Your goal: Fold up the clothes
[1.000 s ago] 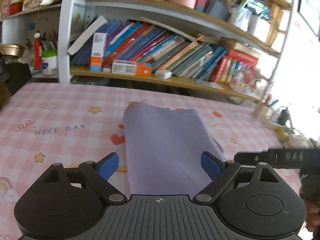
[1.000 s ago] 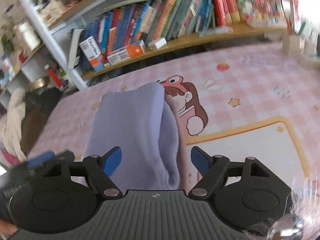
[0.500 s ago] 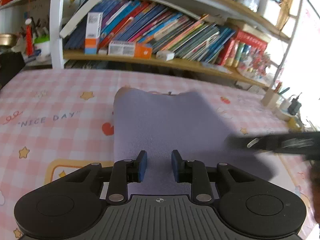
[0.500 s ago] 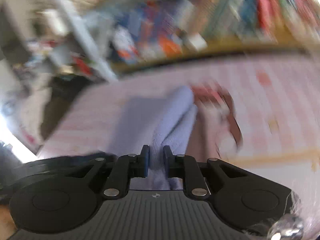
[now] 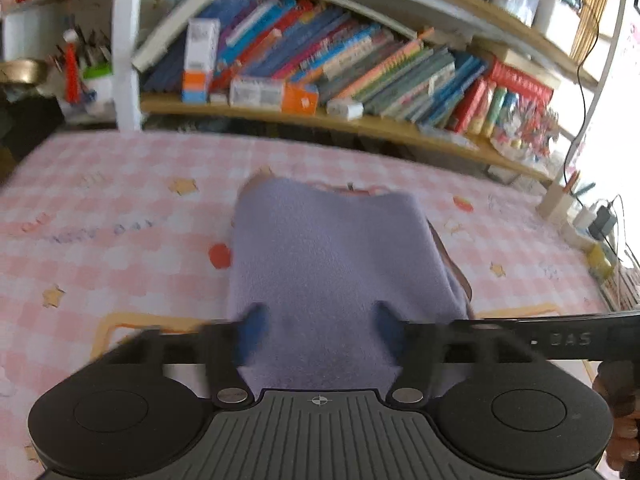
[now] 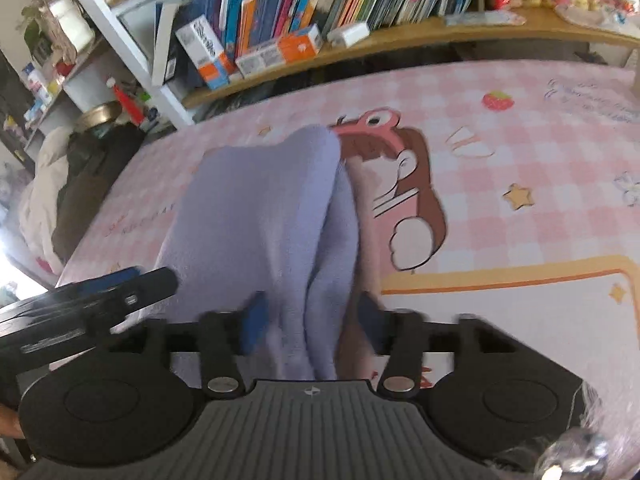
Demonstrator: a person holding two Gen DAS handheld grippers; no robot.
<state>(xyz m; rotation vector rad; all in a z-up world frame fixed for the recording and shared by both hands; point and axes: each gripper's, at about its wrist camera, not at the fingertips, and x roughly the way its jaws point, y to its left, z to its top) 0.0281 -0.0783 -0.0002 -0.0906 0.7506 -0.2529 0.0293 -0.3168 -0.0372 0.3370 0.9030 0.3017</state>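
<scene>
A lavender garment (image 5: 332, 248) lies folded in a long strip on the pink checked table cover (image 5: 100, 220). My left gripper (image 5: 322, 320) stands open over its near end, blue fingertips blurred, one on each side of the cloth. In the right wrist view the same garment (image 6: 260, 208) shows a doubled fold along its right edge. My right gripper (image 6: 312, 312) is open too and straddles that fold at the near end. The other gripper's body crosses each view: the right one (image 5: 560, 340) and the left one (image 6: 80, 300).
A bookshelf (image 5: 320, 72) full of books and boxes runs along the far side of the table. A cartoon print (image 6: 404, 184) lies right of the garment. A pen holder and a charger (image 5: 600, 220) stand at the far right edge. Dark bags (image 6: 88, 168) sit off the left side.
Half a second ago both grippers were shut on the garment's near end. Both have since opened, and the cloth rests on the table between their fingers.
</scene>
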